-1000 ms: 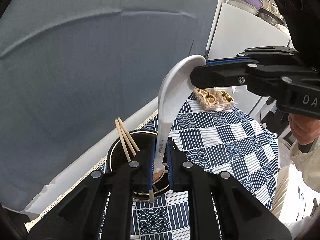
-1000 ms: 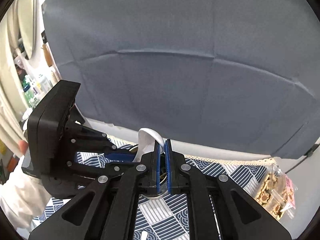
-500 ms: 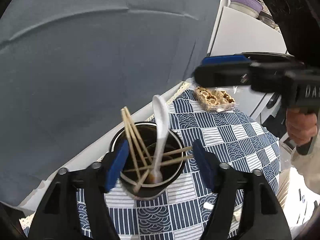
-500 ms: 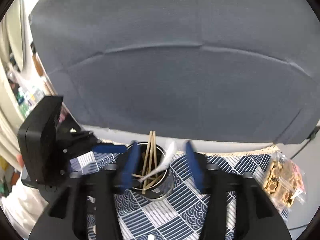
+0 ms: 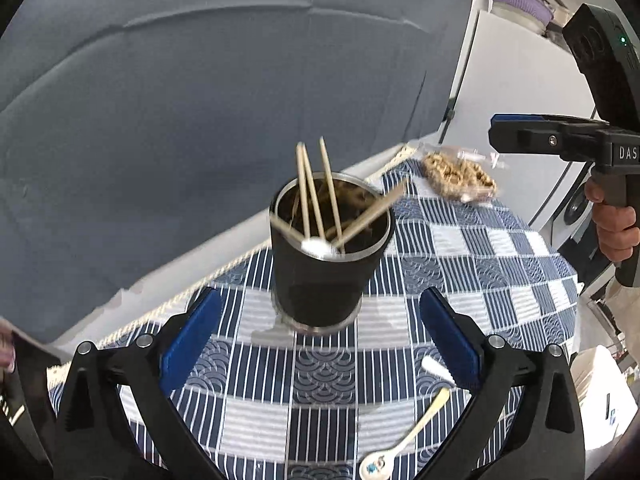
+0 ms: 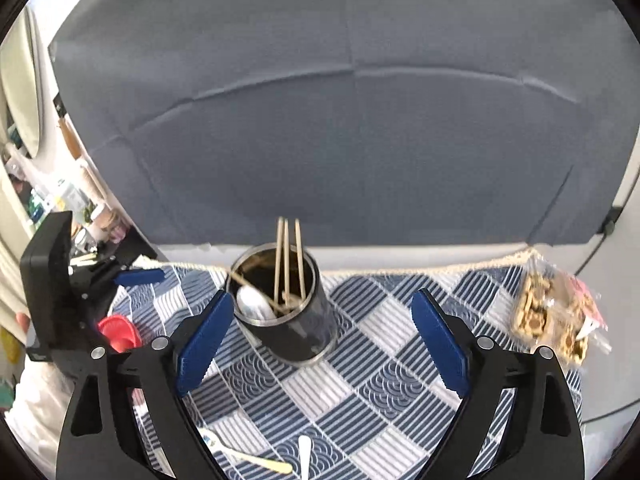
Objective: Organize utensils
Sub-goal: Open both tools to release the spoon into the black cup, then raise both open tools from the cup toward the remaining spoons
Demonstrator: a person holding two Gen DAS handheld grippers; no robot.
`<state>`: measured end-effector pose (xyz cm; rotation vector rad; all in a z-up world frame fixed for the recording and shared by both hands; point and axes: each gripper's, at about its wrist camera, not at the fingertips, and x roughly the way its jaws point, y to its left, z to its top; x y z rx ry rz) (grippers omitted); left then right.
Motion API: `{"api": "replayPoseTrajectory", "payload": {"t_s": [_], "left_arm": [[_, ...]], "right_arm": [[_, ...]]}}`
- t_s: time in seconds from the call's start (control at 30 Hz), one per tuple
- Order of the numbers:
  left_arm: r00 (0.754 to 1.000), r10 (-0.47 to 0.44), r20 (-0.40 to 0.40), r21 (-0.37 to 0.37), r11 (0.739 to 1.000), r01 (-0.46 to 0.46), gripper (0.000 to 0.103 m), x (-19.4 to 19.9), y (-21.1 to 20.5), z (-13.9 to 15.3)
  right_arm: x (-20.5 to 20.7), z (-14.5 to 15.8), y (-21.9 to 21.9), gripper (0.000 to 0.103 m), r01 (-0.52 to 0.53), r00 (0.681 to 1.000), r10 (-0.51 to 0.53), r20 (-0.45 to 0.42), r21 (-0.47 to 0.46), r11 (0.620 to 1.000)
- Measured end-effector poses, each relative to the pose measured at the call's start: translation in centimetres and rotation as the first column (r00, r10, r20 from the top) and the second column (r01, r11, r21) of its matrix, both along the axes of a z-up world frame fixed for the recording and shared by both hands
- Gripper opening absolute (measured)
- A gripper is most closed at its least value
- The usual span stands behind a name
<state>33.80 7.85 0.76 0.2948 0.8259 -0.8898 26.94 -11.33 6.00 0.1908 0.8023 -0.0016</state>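
Both the left gripper (image 5: 320, 336) and right gripper (image 6: 320, 332) gaped empty around the dark metal cup (image 5: 326, 264) of wooden chopsticks (image 5: 316, 188) at worktop centre, the cream ceramic spoon (image 5: 404, 436) at five o'clock; careless reaching could topple it.

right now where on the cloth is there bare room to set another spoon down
Bare cloth lies between the black cup and the snack bag, along the tablecloth to the right of the cup. It is crowded nearer the camera: a decorated spoon and a white spoon lie there. A red object sits left of the cup.
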Motion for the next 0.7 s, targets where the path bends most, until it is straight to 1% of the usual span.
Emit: {"api": "replayPoseTrajectory", "payload": {"t_s": [0.07, 0.2, 0.43, 0.53, 0.7], "left_arm": [[1.0, 0.001, -0.01, 0.013, 1.0, 0.0, 0.097, -0.7, 0.4, -0.6], [1.0, 0.003, -0.024, 0.045, 0.999, -0.002, 0.097, -1.7, 0.8, -1.7], [0.998, -0.005, -0.064, 0.075, 0.997, 0.01, 0.097, -2.8, 1.1, -3.8], [0.997, -0.015, -0.077, 0.104, 0.994, 0.023, 0.097, -3.5, 1.1, -4.9], [0.995, -0.039, -0.095, 0.129, 0.99, 0.051, 0.097, -4.6, 1.3, -6.5]], "right_arm": [[-0.4, -1.1, 0.2, 0.086, -0.002, 0.999, 0.002, -0.034, -0.003, 1.0], [-1.3, -3.0, 0.7, 0.086, -0.009, 0.997, 0.009, -0.073, 0.007, 1.0], [-3.3, -6.5, 1.6, 0.086, -0.021, 0.989, 0.022, -0.145, 0.008, 1.0], [-4.1, -8.1, 1.9, 0.086, -0.019, 0.985, 0.021, -0.172, 0.013, 1.0], [-5.4, -10.5, 2.5, 0.086, -0.028, 0.975, 0.031, -0.22, 0.015, 0.999]]}}
